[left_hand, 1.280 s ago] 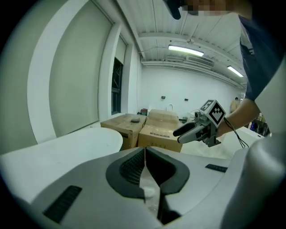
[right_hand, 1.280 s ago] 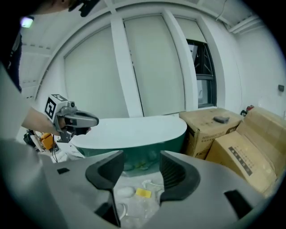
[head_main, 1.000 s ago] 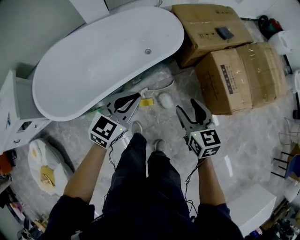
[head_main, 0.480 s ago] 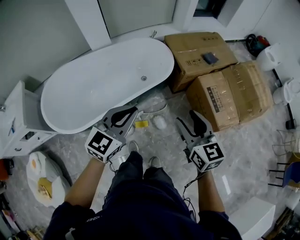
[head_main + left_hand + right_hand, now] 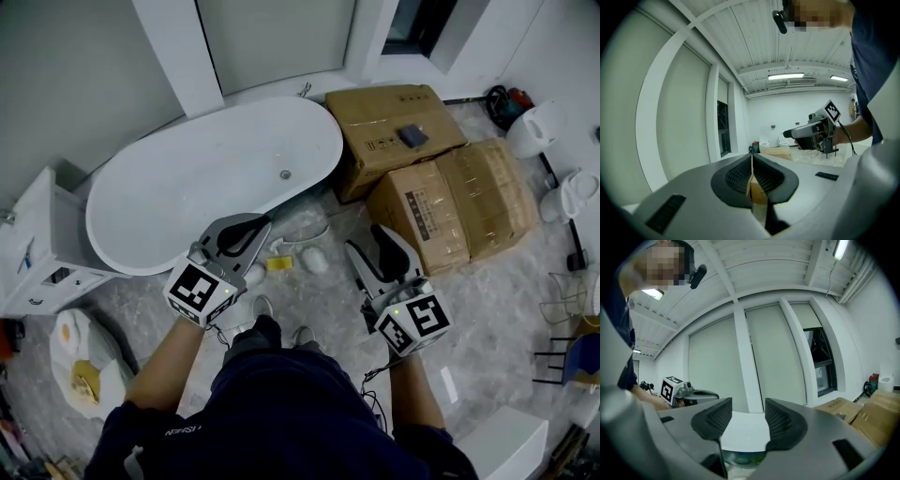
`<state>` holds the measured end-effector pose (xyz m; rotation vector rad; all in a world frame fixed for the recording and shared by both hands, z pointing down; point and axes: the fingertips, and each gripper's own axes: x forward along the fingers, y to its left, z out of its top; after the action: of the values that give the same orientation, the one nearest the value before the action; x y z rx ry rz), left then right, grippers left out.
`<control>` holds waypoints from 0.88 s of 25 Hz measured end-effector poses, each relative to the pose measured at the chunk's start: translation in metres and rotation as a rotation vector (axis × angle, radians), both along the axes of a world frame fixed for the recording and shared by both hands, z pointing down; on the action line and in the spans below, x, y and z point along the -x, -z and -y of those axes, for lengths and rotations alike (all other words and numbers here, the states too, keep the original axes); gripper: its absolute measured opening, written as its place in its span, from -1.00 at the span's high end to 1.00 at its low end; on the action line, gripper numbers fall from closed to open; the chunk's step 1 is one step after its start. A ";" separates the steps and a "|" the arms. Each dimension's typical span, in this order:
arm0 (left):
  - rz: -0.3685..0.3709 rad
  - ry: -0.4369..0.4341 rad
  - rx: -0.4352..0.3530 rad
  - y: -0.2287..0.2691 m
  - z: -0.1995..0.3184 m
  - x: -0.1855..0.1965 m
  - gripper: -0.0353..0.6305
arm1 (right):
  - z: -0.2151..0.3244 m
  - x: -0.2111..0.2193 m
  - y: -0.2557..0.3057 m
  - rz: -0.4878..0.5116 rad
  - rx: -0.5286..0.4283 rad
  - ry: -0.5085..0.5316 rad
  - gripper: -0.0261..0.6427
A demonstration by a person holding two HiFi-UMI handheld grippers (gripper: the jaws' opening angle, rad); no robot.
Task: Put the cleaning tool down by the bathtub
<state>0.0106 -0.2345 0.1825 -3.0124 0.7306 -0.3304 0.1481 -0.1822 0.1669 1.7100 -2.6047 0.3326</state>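
Left gripper (image 5: 752, 174): we see the jaws pressed together with nothing gripped. Right gripper (image 5: 748, 416): jaws stand wide and have just been closing a little, with nothing between them. In the head view both are held up above the floor (image 5: 487, 309), in front of the person, well apart from each other. The cleaning tool (image 5: 314, 260) lies on the floor at about 10 o'clock from the right gripper, touched by neither, near the bathtub (image 5: 187, 192). A small yellow item (image 5: 278, 264) lies just beside it. Cardboard boxes (image 5: 441, 211) sit at 1 o'clock from the right gripper.
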 end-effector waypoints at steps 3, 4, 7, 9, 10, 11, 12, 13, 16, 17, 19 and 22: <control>-0.012 -0.006 -0.011 0.006 0.000 -0.005 0.79 | 0.000 -0.001 0.007 0.004 -0.019 -0.005 0.28; -0.015 -0.009 -0.013 0.007 0.001 -0.007 0.79 | 0.001 -0.002 0.008 0.007 -0.025 -0.008 0.30; -0.027 -0.017 -0.016 0.012 0.001 -0.012 0.79 | 0.001 -0.003 0.012 0.008 -0.033 -0.018 0.36; -0.034 -0.023 -0.017 0.014 0.001 -0.014 0.79 | 0.001 -0.003 0.014 0.001 -0.039 -0.023 0.38; -0.035 -0.026 -0.019 0.015 0.000 -0.015 0.79 | 0.001 -0.003 0.015 -0.002 -0.042 -0.026 0.40; -0.036 -0.028 -0.020 0.015 -0.001 -0.016 0.79 | 0.001 -0.003 0.015 -0.003 -0.044 -0.028 0.42; -0.038 -0.029 -0.020 0.016 -0.001 -0.017 0.79 | 0.000 -0.003 0.016 -0.002 -0.045 -0.029 0.45; -0.040 -0.030 -0.020 0.016 -0.002 -0.019 0.79 | 0.000 -0.003 0.016 -0.001 -0.046 -0.029 0.47; -0.050 -0.033 -0.017 0.017 -0.004 -0.022 0.79 | -0.001 -0.003 0.016 -0.003 -0.047 -0.027 0.56; -0.050 -0.035 -0.019 0.017 -0.004 -0.023 0.79 | -0.001 -0.002 0.015 -0.004 -0.047 -0.025 0.57; -0.048 -0.038 -0.022 0.019 -0.005 -0.023 0.79 | -0.002 0.001 0.015 -0.007 -0.046 -0.021 0.60; -0.052 -0.040 -0.024 0.020 -0.006 -0.023 0.79 | -0.002 0.006 0.016 -0.013 -0.050 -0.015 0.64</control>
<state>0.0339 -0.2283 0.1622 -3.0188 0.6710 -0.2419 0.1418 -0.1800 0.1507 1.7411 -2.6146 0.2576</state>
